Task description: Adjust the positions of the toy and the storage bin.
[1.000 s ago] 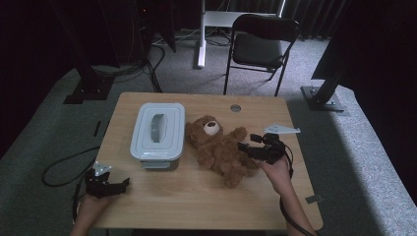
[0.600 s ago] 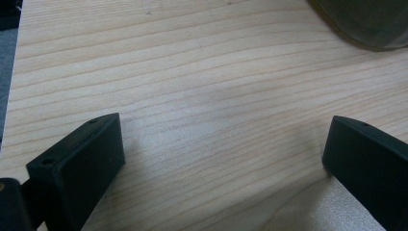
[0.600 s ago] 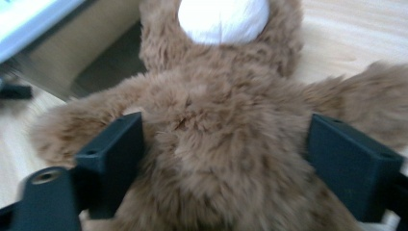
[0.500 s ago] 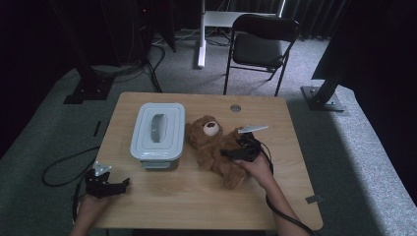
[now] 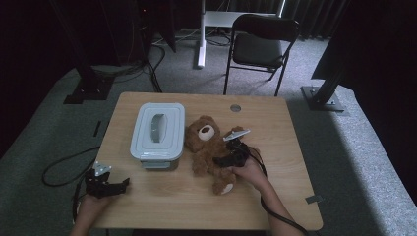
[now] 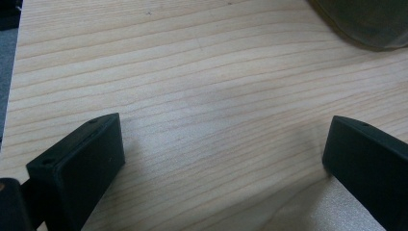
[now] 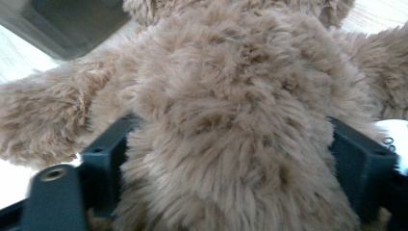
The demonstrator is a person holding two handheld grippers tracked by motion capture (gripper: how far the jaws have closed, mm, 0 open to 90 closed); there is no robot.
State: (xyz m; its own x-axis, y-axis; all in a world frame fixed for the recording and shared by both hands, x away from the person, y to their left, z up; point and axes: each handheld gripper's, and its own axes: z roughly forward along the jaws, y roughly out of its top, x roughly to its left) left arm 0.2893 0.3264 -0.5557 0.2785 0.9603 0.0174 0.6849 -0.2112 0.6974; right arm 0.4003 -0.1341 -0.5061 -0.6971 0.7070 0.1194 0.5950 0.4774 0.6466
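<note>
Right claw (image 5: 222, 161) closing around teddy bear (image 5: 209, 147) belly, jaws apparently not yet pressing; soft, light plush, best gripped mid-body.

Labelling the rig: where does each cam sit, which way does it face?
High view: above the person's side, looking forward and down at the table, box and bear; both forearms, left gripper and right gripper show.
Left gripper view: on the left gripper, facing bare table; jaws wide open.
Right gripper view: on the right gripper, facing the bear; jaws, just closing, flank its body.
Shared: bear in the high and right gripper views.
</note>
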